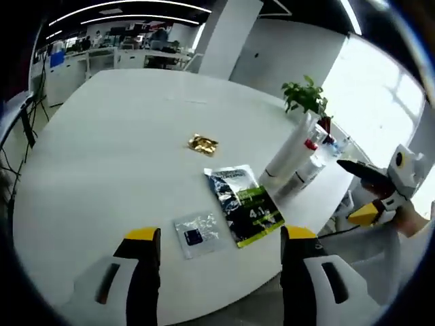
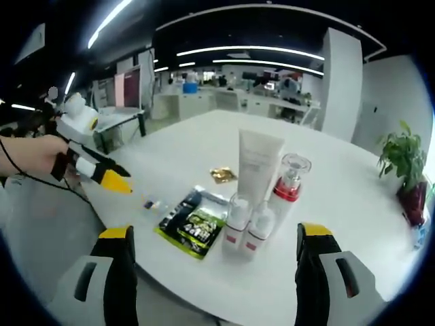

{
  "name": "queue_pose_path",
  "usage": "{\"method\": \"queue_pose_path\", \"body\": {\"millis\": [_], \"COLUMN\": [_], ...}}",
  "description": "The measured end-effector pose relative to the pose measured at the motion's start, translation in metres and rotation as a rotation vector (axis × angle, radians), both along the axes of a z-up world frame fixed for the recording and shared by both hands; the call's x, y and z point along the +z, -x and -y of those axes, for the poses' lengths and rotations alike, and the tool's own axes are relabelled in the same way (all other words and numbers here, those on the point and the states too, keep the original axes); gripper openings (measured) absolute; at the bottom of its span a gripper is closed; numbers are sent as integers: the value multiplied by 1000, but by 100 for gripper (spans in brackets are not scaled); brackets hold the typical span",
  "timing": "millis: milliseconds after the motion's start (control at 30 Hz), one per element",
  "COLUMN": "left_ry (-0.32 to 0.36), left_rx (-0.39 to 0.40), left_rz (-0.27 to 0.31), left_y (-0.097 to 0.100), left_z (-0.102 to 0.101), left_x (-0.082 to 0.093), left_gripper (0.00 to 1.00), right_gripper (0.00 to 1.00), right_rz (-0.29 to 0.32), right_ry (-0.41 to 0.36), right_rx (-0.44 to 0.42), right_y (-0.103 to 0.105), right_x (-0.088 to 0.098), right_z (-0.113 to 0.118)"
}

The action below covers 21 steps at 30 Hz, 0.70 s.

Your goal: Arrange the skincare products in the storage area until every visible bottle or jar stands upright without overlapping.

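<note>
Bottles [image 2: 248, 227] and the tall white tube [image 2: 257, 166] stand touching near the tabletop [image 2: 340, 197] edge closest to your right gripper [image 2: 214, 251]. They look light, hard and probably slippery, so take each at mid-body. Both grippers, left gripper [image 1: 221, 238] too, hang open and empty. Open room lies toward the far edge; the green packet [image 2: 194, 224] lies just beside.

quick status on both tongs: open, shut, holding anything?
Left tongs: open, holding nothing, above the table edge short of the sachets.
Right tongs: open, holding nothing, facing the bottles.
</note>
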State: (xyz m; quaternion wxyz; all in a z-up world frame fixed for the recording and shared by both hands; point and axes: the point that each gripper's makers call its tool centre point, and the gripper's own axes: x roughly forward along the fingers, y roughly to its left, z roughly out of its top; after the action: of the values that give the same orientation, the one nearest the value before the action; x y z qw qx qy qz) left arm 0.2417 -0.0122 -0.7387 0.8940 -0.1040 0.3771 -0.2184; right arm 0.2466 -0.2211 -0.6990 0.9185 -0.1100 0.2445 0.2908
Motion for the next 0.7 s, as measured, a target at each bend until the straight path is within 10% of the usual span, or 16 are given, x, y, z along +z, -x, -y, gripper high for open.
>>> {"method": "queue_pose_path", "body": {"millis": [700], "left_ry": [-6], "left_rx": [-42], "left_rz": [86], "left_y": [34], "left_z": [-23], "left_x": [14], "left_gripper": [93], "right_gripper": [98], "right_rz": [-28], "right_ry": [16], "right_rx": [32], "right_y": [4], "right_x": [-6], "right_z": [-5]}}
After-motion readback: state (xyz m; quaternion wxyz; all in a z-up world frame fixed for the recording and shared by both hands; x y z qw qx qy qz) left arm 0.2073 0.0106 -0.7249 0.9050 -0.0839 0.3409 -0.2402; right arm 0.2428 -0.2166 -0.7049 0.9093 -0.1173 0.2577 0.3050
